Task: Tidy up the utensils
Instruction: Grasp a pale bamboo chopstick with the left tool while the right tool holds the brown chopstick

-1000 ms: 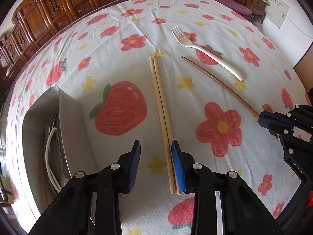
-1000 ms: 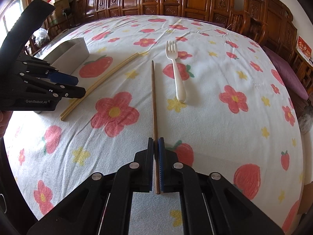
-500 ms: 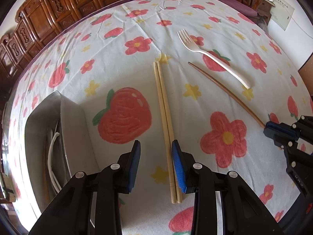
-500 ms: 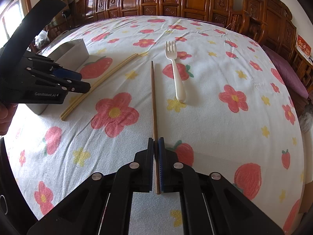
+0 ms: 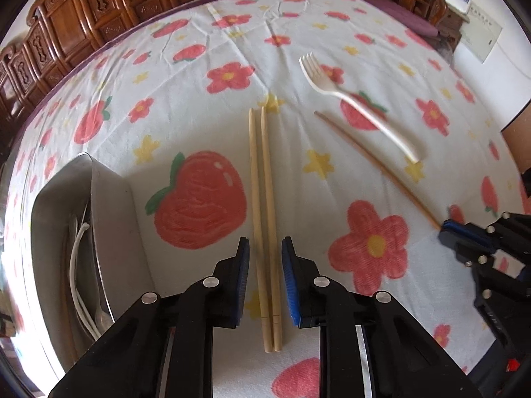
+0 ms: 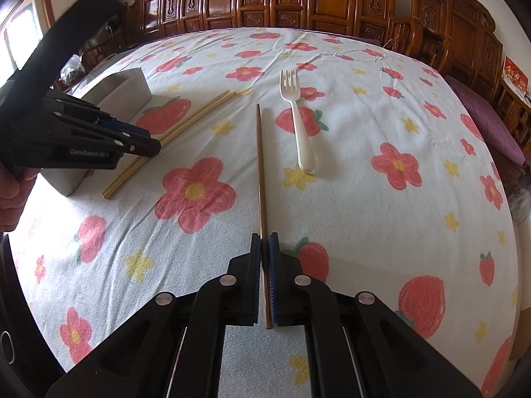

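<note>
A pair of pale bamboo chopsticks (image 5: 262, 199) lies side by side on the flowered cloth; it also shows in the right wrist view (image 6: 186, 129). My left gripper (image 5: 265, 248) is open, its jaws on either side of the pair's near end. My right gripper (image 6: 264, 242) is shut on the near end of a single dark brown chopstick (image 6: 260, 172), which lies along the cloth; it also shows in the left wrist view (image 5: 371, 165). A white plastic fork (image 6: 297, 122) lies to the right of that chopstick. A metal utensil box (image 5: 79, 232) sits at the left with white utensils inside.
The table is covered by a white cloth with flowers and strawberries (image 6: 381, 215). Carved wooden chairs (image 6: 298, 3) ring the far edge. The right gripper shows at the right edge of the left wrist view (image 5: 481, 245), the left gripper at the left of the right wrist view (image 6: 83, 139).
My left gripper has shifted sideways so the pale chopstick pair now lies between its open jaws instead of beside the right jaw. The right gripper stays shut on the brown chopstick.
</note>
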The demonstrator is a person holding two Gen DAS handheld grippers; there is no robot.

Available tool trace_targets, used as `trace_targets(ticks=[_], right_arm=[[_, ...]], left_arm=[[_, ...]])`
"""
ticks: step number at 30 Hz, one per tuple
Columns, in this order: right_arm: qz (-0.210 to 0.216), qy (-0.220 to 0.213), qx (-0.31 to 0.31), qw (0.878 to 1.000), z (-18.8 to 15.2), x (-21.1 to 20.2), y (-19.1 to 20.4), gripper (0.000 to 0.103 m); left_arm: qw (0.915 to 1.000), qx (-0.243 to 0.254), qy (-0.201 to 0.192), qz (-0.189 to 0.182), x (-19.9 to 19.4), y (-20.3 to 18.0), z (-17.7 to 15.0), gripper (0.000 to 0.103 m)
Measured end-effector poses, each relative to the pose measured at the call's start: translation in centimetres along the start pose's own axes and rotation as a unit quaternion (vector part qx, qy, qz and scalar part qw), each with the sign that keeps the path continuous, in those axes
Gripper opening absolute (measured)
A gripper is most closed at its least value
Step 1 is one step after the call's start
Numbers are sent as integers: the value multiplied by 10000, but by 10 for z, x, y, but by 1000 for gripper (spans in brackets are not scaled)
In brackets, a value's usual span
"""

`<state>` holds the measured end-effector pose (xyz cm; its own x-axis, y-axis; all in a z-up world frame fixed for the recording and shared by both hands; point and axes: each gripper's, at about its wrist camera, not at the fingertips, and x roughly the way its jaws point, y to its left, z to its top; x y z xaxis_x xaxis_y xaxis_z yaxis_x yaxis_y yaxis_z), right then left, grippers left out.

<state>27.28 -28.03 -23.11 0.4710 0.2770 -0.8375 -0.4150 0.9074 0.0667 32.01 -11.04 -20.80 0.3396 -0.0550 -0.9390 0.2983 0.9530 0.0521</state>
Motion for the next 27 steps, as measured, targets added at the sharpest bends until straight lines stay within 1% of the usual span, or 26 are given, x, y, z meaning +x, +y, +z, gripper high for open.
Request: trace_targets(ticks=[3, 10, 12, 14, 15, 16, 22, 27], right_arm=[[-1, -6, 0, 10000, 0, 0, 0, 6], [9, -5, 6, 10000, 0, 0, 0, 6], [17, -9, 15, 10000, 0, 0, 0, 6], [18, -10, 17, 10000, 0, 0, 0, 6], [15, -11, 16, 10000, 0, 0, 0, 6], [14, -11, 9, 10000, 0, 0, 0, 6], [-7, 6, 36, 10000, 1, 0, -1, 6], [6, -26, 82, 10000, 5, -4, 1, 5]], left_arm=[[9999, 34, -61, 111, -3, 1, 1, 17], [9994, 58, 142, 295, 9, 9, 0, 17], [9992, 85, 109, 362, 9, 10, 0, 17], [9993, 48, 121, 358, 9, 11, 1, 16], [9994, 43, 116, 335, 9, 12, 1, 14], [9995, 41, 122, 299, 9, 12, 1, 5], [9997, -49, 67, 218, 7, 13, -3, 4], [9995, -162, -162, 207, -9, 18, -6, 4]])
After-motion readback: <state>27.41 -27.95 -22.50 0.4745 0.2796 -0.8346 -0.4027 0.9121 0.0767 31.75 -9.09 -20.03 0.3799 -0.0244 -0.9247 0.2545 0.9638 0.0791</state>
